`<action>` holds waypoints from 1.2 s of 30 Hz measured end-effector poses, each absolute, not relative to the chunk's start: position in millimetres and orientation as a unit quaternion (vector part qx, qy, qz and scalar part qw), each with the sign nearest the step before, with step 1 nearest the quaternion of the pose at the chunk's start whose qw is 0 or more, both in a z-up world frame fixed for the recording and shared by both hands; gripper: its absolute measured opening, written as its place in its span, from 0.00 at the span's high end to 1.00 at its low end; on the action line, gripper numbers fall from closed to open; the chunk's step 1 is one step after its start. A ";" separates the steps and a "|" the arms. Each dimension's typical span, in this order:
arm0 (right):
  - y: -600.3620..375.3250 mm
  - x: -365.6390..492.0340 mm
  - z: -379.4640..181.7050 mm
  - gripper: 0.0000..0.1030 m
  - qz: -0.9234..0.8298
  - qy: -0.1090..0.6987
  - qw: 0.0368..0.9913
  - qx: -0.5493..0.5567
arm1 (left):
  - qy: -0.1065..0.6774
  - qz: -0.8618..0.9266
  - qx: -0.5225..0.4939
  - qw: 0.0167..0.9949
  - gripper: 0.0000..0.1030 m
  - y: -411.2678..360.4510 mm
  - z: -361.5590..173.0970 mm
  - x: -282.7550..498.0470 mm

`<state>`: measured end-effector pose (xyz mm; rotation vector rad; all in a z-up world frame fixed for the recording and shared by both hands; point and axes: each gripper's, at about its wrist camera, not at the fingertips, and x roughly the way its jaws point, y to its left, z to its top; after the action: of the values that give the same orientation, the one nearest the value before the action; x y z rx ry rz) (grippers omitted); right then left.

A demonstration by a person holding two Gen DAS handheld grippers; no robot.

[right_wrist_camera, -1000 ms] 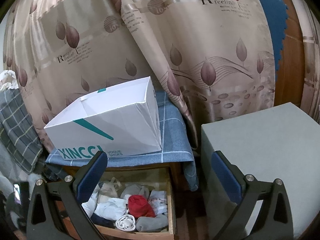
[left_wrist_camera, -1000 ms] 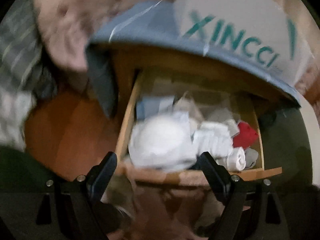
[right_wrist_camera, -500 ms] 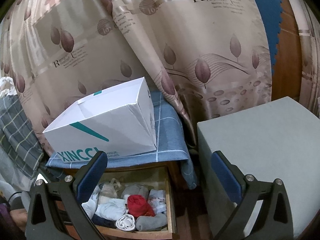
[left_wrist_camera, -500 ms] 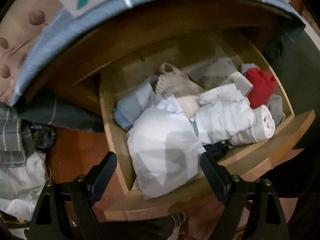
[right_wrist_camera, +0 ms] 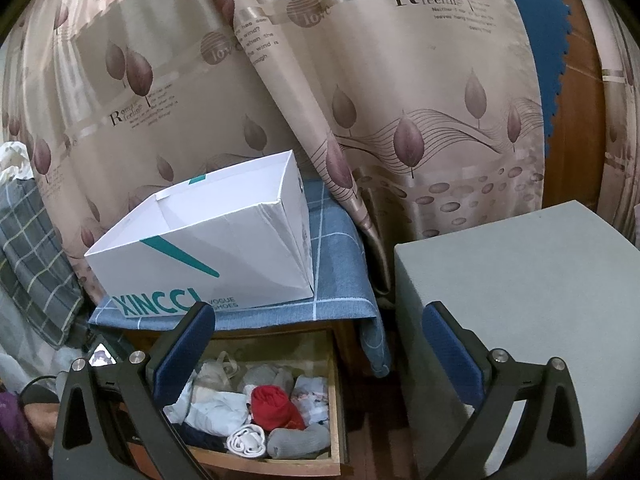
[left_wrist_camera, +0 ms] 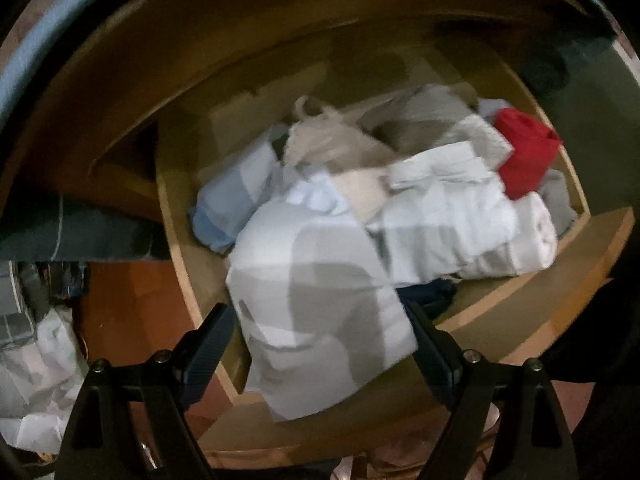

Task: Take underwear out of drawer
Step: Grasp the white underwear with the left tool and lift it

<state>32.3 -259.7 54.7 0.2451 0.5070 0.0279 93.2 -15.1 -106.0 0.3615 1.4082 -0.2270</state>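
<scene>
Underwear (left_wrist_camera: pixel 320 308), a white folded piece, lay at the near left of the open drawer (left_wrist_camera: pixel 532 320), draped over its front edge, directly between the wide-open, empty left tool (left_wrist_camera: pixel 318 344); the right tool (right_wrist_camera: pixel 320 344), also open and empty, hung farther back

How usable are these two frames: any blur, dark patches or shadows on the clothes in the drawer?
Left wrist view: dim, motion-blurred, a grey shadow across the white cloth between the open left claw; red garment readable. Right wrist view: sharp, evenly lit, printing on the white box legible; drawer low in frame, strong fisheye bending.
</scene>
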 end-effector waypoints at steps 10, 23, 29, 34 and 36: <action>-261.7 34.5 52.3 0.00 0.014 0.254 0.959 0.127 | 0.641 -0.048 0.110 0.758 0.90 26.8 -111.3 100.0; -264.5 37.0 48.4 0.00 0.017 0.261 0.955 0.141 | 0.535 -0.058 0.024 0.842 0.93 49.5 -45.6 66.9; -263.2 37.9 47.9 0.00 0.020 0.265 0.954 0.139 | 0.500 -0.065 0.005 0.864 0.93 49.8 -14.5 40.1; -259.4 40.2 43.8 0.00 0.035 0.279 0.949 0.141 | 0.490 -0.074 -0.011 0.868 0.93 50.5 4.6 20.9; -254.7 40.9 42.5 0.00 0.042 0.285 0.948 0.134 | 0.487 -0.080 -0.020 0.869 0.93 52.0 11.7 14.8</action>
<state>40.9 -254.7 42.5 0.2722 0.5797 0.0853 14.8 52.0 11.7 -0.0428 1.0189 -0.1665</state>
